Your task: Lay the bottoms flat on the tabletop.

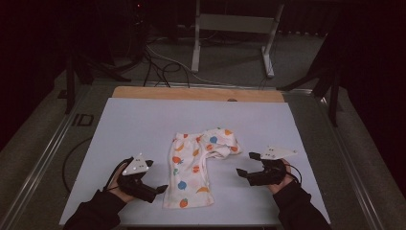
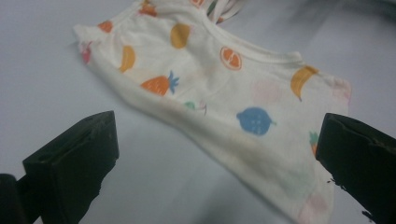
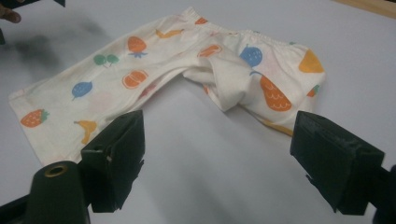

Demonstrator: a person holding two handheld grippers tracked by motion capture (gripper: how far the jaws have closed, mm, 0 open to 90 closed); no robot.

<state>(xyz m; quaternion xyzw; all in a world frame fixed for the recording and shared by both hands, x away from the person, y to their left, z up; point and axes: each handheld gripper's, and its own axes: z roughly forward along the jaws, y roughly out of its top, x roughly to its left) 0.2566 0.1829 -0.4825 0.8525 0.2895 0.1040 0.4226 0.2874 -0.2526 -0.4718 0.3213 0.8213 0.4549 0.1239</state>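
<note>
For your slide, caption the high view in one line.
Open left gripper and right gripper flank fruit-print trousers.

A pale sheet (image 1: 143, 124) covers the wooden table (image 1: 191, 92); fruit-print child's trousers (image 1: 191, 167) lie flat on it, one leg folded over.

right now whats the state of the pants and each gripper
fruit-print baby pants: lying on the white table cover, one leg laid out flat and straight, the other bunched and folded over near the waistband, not held
left gripper: open, jaws apart beside the straight leg's cuff, nothing between them
right gripper: open, jaws apart, short of the bunched leg, holding nothing
</note>
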